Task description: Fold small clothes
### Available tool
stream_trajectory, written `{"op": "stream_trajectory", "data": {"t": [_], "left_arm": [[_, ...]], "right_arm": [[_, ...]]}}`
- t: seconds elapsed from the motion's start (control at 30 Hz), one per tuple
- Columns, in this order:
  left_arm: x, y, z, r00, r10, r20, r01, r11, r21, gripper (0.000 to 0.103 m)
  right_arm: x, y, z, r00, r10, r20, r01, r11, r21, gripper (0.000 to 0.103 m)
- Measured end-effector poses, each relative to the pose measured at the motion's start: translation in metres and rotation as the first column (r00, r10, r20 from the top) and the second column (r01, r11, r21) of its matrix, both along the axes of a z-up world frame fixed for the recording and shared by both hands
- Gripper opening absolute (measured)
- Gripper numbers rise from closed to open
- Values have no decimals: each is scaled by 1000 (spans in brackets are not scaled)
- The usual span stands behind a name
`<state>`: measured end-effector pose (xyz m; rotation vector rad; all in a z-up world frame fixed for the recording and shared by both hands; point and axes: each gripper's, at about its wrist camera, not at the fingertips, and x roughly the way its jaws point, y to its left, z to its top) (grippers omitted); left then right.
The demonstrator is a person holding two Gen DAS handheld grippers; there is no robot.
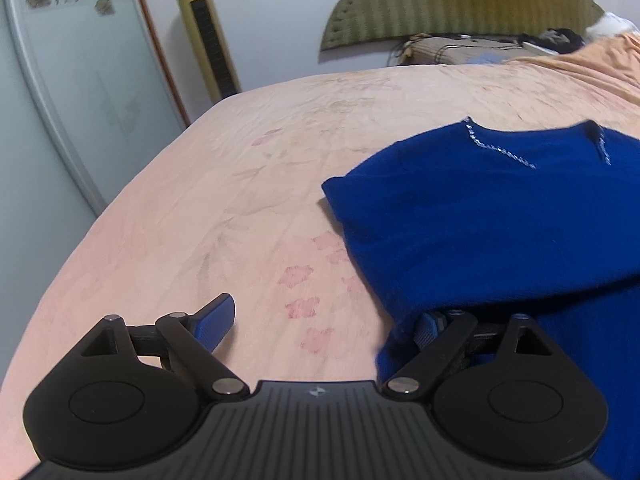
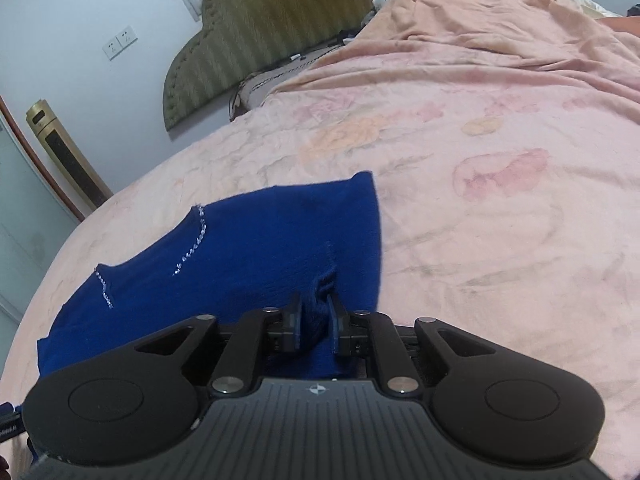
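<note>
A royal-blue knit top [image 1: 480, 216] with a line of small rhinestones at the neckline lies on the pink floral bedsheet [image 1: 224, 200]. My left gripper [image 1: 320, 320] is open at the top's left edge; its right finger is partly covered by blue fabric and its left finger [image 1: 214, 322] rests over bare sheet. In the right wrist view the top [image 2: 224, 264] lies ahead and to the left. My right gripper [image 2: 316, 320] is shut on a bunched fold of the blue top, held just above the sheet [image 2: 480, 240].
A green padded headboard [image 1: 452, 0] leans on the wall behind the bed. A gold tower fan [image 1: 208, 36] stands by a frosted glass door [image 1: 60, 80]. A rumpled peach blanket [image 2: 500, 20] and white bedding lie at the bed's far right.
</note>
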<state>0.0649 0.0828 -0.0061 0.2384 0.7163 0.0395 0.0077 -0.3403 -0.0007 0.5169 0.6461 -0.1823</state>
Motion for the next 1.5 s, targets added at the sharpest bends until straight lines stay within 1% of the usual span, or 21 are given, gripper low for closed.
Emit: {"op": "stream_trajectory", "data": {"t": [0.07, 0.13, 0.2, 0.27, 0.3, 0.33, 0.37, 0.4, 0.47, 0.53, 0.57, 0.7, 0.73, 0.77, 0.87, 0.93, 1.07, 1.2, 1.33, 1.43, 1.5], "left_arm": [[-5, 0, 3, 1000, -24, 4, 24, 1000, 7, 90], [-9, -1, 4, 999, -44, 6, 43, 999, 20, 91], [-10, -3, 2, 998, -55, 10, 55, 998, 43, 96], [-9, -5, -1, 999, -52, 6, 51, 996, 71, 97], [-9, -4, -2, 999, -53, 1, 53, 996, 69, 97], [-9, -3, -1, 999, -54, -3, 54, 997, 61, 97], [-9, -2, 0, 999, -53, -5, 53, 997, 55, 97], [-9, -1, 1, 999, -49, -6, 49, 997, 54, 97], [-11, 1, 2, 999, -37, -7, 37, 998, 58, 97], [-13, 5, 3, 1000, -24, -9, 24, 998, 56, 97], [-14, 7, 3, 1000, -18, -10, 19, 998, 54, 97], [-15, 12, 3, 1000, 15, -19, -14, 999, 49, 97], [-15, 14, 4, 1000, 22, -22, -21, 999, 42, 97], [-14, 14, 4, 999, 27, -25, -26, 999, 35, 97], [-14, 16, 6, 999, 37, -30, -36, 999, 16, 97], [-14, 17, 8, 999, 38, -27, -38, 999, 17, 97], [-14, 16, 9, 999, 45, -23, -45, 999, 26, 97], [-15, 16, 14, 998, 58, -15, -58, 998, 10, 97], [-14, 12, 29, 998, 50, 27, -49, 998, -48, 97], [-5, 1, 38, 999, 14, 47, -9, 995, -103, 97], [4, -7, 37, 998, -17, 55, 25, 989, -147, 97]], "right_arm": [[-3, 5, 8, 999, -40, 17, 41, 996, -74, 26], [-4, 16, 17, 998, -42, 42, 48, 986, -158, 27], [-1, 30, 23, 997, 18, 73, -4, 982, -191, 27], [6, 46, 25, 993, 93, 77, -74, 973, -221, 29], [11, 54, 24, 990, 126, 65, -107, 965, -240, 29], [16, 60, 21, 987, 153, 42, -137, 956, -258, 35], [22, 65, 16, 985, 172, 10, -163, 949, -269, 35], [28, 67, 12, 984, 176, -21, -175, 945, -275, 35], [35, 65, 4, 988, 137, -65, -149, 950, -275, 35], [34, 60, 5, 993, 102, -51, -112, 961, -253, 36], [32, 58, 7, 994, 98, -39, -105, 963, -247, 38], [28, 65, 14, 993, 116, -6, -113, 952, -284, 43], [26, 66, 13, 992, 127, -1, -122, 951, -284, 46], [26, 67, 12, 991, 137, -4, -132, 950, -284, 48], [29, 68, 6, 989, 144, -30, -147, 948, -283, 48], [29, 67, 2, 989, 139, -45, -146, 953, -266, 49], [28, 66, -1, 989, 144, -43, -150, 954, -258, 50], [26, 67, -3, 987, 154, -40, -159, 954, -255, 54], [26, 74, -6, 983, 177, -42, -182, 944, -276, 65], [28, 84, -8, 980, 191, -56, -199, 925, -325, 71], [28, 91, -10, 977, 206, -62, -215, 910, -355, 76]]}}
